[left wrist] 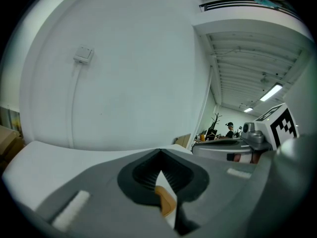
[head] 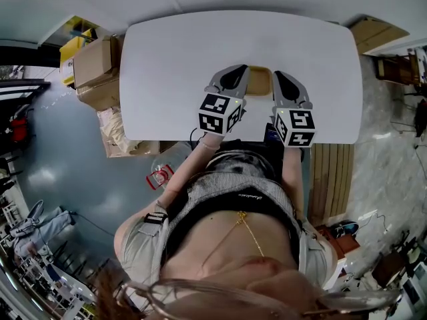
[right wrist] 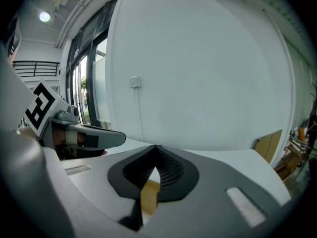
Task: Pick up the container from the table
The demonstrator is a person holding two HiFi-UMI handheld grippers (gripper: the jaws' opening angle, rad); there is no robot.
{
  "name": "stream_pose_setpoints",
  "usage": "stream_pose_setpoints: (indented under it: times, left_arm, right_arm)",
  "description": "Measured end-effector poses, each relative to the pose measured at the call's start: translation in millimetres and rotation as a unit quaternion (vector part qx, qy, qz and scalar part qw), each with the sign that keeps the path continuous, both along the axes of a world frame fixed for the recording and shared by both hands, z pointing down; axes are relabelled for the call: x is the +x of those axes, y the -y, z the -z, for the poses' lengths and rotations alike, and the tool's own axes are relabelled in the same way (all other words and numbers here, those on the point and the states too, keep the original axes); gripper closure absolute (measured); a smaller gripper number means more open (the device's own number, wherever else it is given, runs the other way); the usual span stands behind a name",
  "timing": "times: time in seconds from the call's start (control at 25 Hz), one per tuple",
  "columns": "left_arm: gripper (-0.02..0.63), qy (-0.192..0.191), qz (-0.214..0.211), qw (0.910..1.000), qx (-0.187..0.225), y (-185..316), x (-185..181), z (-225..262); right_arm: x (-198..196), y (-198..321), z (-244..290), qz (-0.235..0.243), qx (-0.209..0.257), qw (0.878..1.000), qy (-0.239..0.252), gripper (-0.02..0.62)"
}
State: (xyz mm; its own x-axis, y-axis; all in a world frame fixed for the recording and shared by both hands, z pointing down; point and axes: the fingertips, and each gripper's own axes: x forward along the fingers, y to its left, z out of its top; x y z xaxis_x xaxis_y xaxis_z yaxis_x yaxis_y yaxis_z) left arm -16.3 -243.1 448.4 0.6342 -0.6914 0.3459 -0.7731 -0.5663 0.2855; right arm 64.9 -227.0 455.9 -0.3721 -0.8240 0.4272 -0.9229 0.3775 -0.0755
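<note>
A small tan container lies on the white table near its front edge, right between my two grippers. My left gripper lies along its left side and my right gripper along its right side, both pointing away from me. In the left gripper view the jaws meet at the tips, and a bit of the container shows through the slit below. In the right gripper view the gripper looks the same, with the container low in the slit. I cannot see either gripper pinching anything.
Cardboard boxes stand off the table's left end and another off its far right corner. A slatted wooden panel lies on the floor at my right. A white wall stands beyond the table.
</note>
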Motion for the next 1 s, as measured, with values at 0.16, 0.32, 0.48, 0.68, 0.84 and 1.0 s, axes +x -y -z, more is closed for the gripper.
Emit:
stream_pose_setpoints:
  times: [0.16, 0.32, 0.48, 0.68, 0.84, 1.0]
  left_arm:
    - [0.606, 0.006, 0.008, 0.9999, -0.004, 1, -4, -4]
    - [0.606, 0.012, 0.014, 0.9998, -0.010, 3, -9, -10]
    - [0.606, 0.016, 0.020, 0.9995, -0.017, 4, -13, -16]
    - [0.606, 0.019, 0.027, 0.9991, -0.027, 8, -17, -26]
    - [0.606, 0.026, 0.033, 0.9985, -0.036, 12, -23, -35]
    - [0.606, 0.035, 0.038, 0.9975, -0.049, 14, -29, -45]
  right_arm:
    - [1, 1, -4, 0.004, -0.005, 1.000, -0.006, 0.569]
    - [1, 2, -10, 0.006, -0.011, 1.000, -0.009, 0.569]
    - [2, 4, -15, 0.005, -0.017, 1.000, -0.010, 0.569]
    - [5, 6, -26, 0.003, -0.030, 0.999, -0.014, 0.568]
    - [8, 9, -34, -0.001, -0.040, 0.999, -0.019, 0.569]
    - [9, 11, -44, -0.002, -0.053, 0.998, -0.024, 0.569]
